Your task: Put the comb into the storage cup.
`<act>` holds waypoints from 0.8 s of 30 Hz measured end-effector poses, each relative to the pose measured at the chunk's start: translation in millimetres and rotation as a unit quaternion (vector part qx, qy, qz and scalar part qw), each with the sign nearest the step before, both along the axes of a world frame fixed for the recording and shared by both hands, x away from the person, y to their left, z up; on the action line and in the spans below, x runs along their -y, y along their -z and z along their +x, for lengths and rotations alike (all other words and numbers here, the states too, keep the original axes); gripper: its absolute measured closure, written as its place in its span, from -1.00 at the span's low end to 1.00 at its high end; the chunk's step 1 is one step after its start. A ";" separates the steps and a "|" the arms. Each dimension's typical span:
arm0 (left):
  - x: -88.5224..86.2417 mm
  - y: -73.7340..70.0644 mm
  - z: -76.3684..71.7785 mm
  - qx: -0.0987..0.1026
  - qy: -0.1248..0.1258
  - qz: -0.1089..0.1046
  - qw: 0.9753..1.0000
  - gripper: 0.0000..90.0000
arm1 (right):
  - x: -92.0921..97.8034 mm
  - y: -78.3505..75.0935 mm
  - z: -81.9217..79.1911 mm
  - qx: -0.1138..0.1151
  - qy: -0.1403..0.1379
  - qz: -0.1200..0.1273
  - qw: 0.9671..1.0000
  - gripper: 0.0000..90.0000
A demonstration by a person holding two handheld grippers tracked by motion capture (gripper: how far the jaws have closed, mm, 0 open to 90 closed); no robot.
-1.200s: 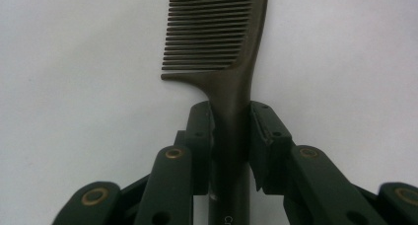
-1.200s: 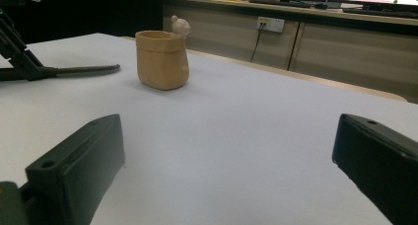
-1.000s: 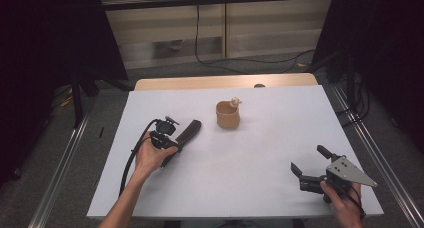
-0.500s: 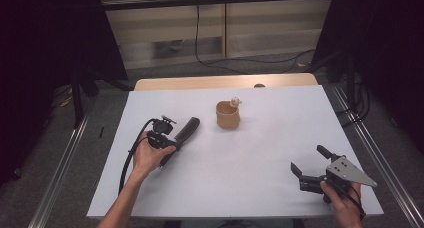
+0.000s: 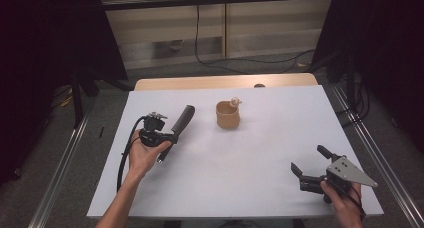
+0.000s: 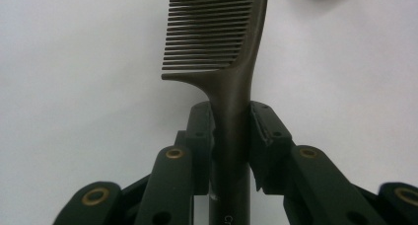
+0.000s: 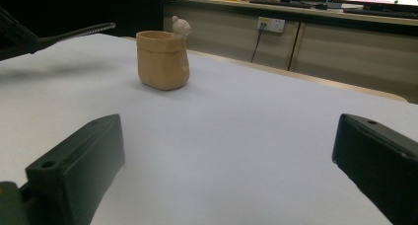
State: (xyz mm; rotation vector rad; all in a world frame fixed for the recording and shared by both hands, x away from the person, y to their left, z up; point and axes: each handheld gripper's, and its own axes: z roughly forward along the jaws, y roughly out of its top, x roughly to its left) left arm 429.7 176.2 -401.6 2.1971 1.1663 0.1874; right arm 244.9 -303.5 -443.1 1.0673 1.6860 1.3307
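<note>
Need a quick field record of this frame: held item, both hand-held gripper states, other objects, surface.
held item: dark comb, clamped by its handle, teeth end pointing toward the cup
left hand-held gripper: shut on the comb, at the table's left side
right hand-held gripper: open, holding nothing, near the table's front right corner
other object: tan cup with a small figure on its rim, upright, far centre, apart from the comb
surface: white table
contact: the pictures leave unclear whether the comb tip touches the table
</note>
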 end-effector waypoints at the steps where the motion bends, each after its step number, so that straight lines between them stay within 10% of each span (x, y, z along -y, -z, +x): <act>1: -0.9 -1.2 -0.3 0.003 0.004 -0.003 1.000 0.62 | 0.0 0.0 0.0 0.000 0.000 0.000 1.000 -1.00; 24: -7.1 -16.7 -11.5 0.110 -0.019 -0.046 0.993 0.61 | 0.1 -0.3 -0.5 0.001 0.000 0.000 1.000 -1.00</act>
